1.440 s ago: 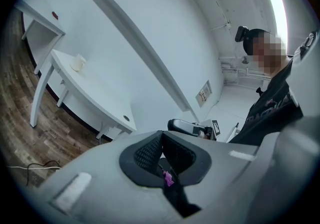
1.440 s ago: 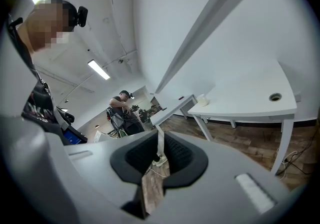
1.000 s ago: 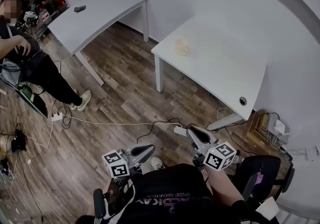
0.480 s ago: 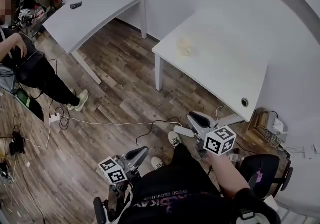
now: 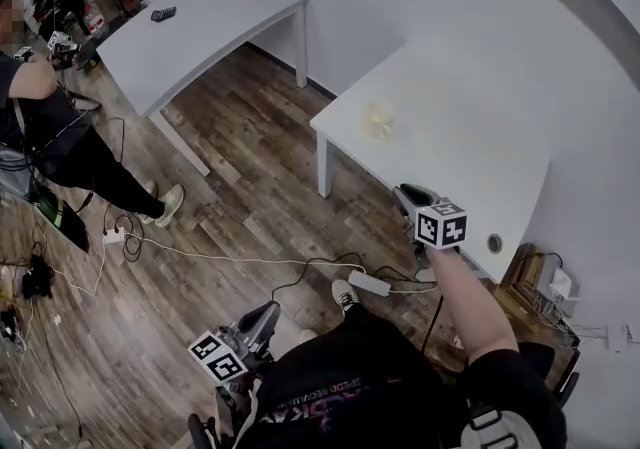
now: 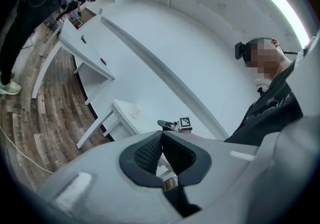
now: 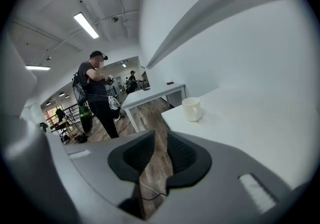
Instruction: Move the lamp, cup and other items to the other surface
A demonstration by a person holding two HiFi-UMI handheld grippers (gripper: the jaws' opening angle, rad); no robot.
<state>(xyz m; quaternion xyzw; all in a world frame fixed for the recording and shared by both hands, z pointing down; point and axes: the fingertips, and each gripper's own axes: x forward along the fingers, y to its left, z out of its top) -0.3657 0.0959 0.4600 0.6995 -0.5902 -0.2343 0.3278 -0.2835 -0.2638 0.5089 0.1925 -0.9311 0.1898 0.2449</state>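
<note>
Right gripper [image 5: 410, 195] has swung from the lap out to the near edge of the table [image 5: 480, 162], jaws just opening to a narrow gap with nothing between them. Left gripper [image 5: 268, 313] has drifted lower beside the knee, jaws clenched together and empty. Cup [image 5: 378, 121] stands upright near the table's left end, well apart from both grippers.

Right gripper [image 5: 411, 196] jaws just opening, empty; left gripper [image 5: 268, 313] jaws together

Open tabletop [image 5: 470, 162] around lone cup [image 5: 377, 121]
</note>
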